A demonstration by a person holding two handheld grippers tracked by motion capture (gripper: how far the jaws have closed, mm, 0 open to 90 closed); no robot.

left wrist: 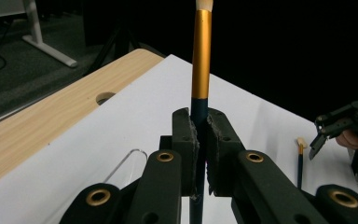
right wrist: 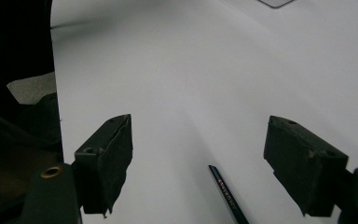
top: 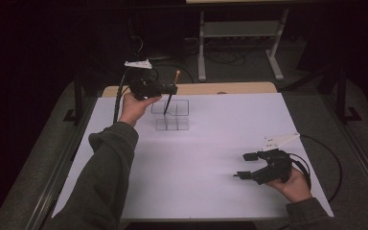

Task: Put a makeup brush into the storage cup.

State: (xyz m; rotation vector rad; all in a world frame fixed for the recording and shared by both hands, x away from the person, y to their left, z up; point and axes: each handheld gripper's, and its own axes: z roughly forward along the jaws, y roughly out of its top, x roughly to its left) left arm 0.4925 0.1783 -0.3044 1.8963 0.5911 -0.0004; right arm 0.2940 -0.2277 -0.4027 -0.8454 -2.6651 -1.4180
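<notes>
While left gripper (top: pixel 170 89) clamps pencil (top: pixel 168 103) above clear organizer (top: pixel 182 108), right gripper (top: pixel 243 166) gapes over bare mat.

1. Organizer tray (top: pixel 171 116): on the table (top: pixel 211 143), far left.
2. Left tool (top: pixel 170 89): above the tray, clamping an upright pencil (top: pixel 171 93).
3. Right tool (top: pixel 246 166): near right, second pencil (right wrist: pixel 227 194) on the table between its jaws.

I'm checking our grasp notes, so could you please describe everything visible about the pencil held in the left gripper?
The pencil is slim, with a dark shaft, a long gold metallic band and a pale eraser tip on top. It stands nearly upright, eraser up, clamped on its dark shaft between the left gripper's shut padded jaws. In the high view it hangs above the clear plastic organizer, its lower end pointing down toward a rear compartment.
</notes>
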